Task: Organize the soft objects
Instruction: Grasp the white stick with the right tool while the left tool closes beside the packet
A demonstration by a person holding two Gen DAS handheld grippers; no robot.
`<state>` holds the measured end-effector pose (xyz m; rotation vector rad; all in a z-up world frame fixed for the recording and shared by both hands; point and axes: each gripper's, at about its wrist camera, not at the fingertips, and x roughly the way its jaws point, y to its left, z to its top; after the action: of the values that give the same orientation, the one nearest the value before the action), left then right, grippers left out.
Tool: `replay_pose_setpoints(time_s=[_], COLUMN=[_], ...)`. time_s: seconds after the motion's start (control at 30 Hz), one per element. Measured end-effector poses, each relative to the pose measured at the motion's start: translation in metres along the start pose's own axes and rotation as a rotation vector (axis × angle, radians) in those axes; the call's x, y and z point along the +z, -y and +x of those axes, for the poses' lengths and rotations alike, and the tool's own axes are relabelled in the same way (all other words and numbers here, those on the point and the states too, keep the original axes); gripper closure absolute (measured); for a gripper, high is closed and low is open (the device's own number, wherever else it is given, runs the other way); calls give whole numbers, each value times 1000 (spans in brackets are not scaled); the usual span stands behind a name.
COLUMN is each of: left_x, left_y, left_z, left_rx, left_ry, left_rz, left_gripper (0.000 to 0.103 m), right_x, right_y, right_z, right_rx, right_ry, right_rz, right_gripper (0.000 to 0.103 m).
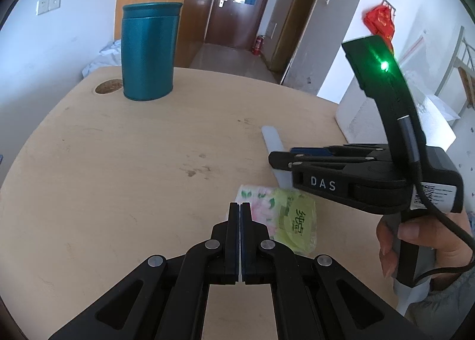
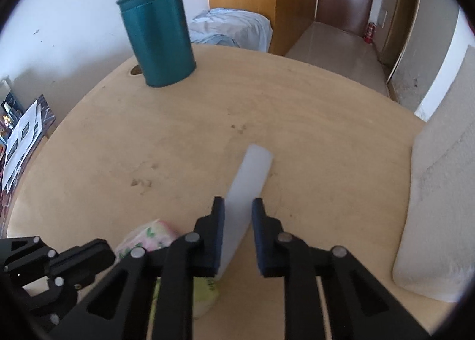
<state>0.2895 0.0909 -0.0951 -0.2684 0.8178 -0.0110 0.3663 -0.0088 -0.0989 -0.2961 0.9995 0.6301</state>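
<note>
Lying near the table's [image 2: 326, 120] middle, a pale, soft-looking strip [image 2: 249, 179] reaches between the right gripper's [image 2: 237, 209] parted jaws; whether they pinch it I cannot tell. Just left sits a crinkly floral packet [image 1: 276, 209]. Beside it the left gripper [image 1: 240, 206] is clamped empty. Bare scuffed wood stretches to a teal can [image 1: 148, 49] at the far edge
</note>
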Motion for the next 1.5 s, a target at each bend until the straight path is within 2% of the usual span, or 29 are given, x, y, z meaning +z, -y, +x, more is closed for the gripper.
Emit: replay_pose_setpoints(time_s=[0.17, 0.23, 0.37, 0.57, 0.6, 0.67, 0.73, 0.8, 1.03, 1.07, 1.1, 1.13, 1.17, 1.23, 1.3, 1.5], left_x=[-3, -4, -8, -11, -11, -11, -11, -12, -16, -17, -16, -17, -17, -18, -15, -15], left_y=[3, 8, 14, 26, 26, 25, 25, 22, 21, 23, 22, 23, 22, 20, 18, 22], left_z=[3, 3, 4, 1, 2, -2, -6, -7, -8, -6, -5, -5, -5, -7, -6, -2], left_rx=[-15, -19, -92, -98, -97, -88, -80, -84, -74, -71, -71, -69, -69, -73, -72, -63], left_ry=[-18, -24, -54, -59, -57, -39, -21, -22, -33, -39, -39, -38, -38, -34, -33, -45], left_rz=[-2, 1, -36, -49, -51, -57, -50, -53, -61, -53, -52, -50, -51, -63, -68, -58], left_gripper=[103, 103, 103, 99, 99, 99, 99, 99, 99, 99, 99, 99, 99, 99, 99, 99], right_x=[-4, -5, -6, -7, -8, -7, -7, -7, -5, -4, -4, -4, -4, -5, -7, -9], right_y=[11, 17, 21, 18, 17, 16, 13, 12, 11, 9, 7, 6, 5, -3, -9, 4], right_z=[-10, -18, -29, -19, -17, -15, -13, -13, 1, 4, 5, 5, 6, 6, 4, -9], right_rx=[40, 45, 46, 53, 52, 64, 80, 73, 37, 28, -3, -23, 11, -40, -54, -23], right_ry=[26, 50, 81, 46, 42, 27, 29, 32, -22, -32, -29, -26, -39, -37, -24, 7], right_rz=[54, 70, 84, 91, 93, 89, 82, 87, 82, 77, 60, 57, 55, 5, -13, 42], right_gripper=[85, 93, 93, 93, 91, 81, 56, 41, 39, 40, 55, 75, 79, 88, 95, 96])
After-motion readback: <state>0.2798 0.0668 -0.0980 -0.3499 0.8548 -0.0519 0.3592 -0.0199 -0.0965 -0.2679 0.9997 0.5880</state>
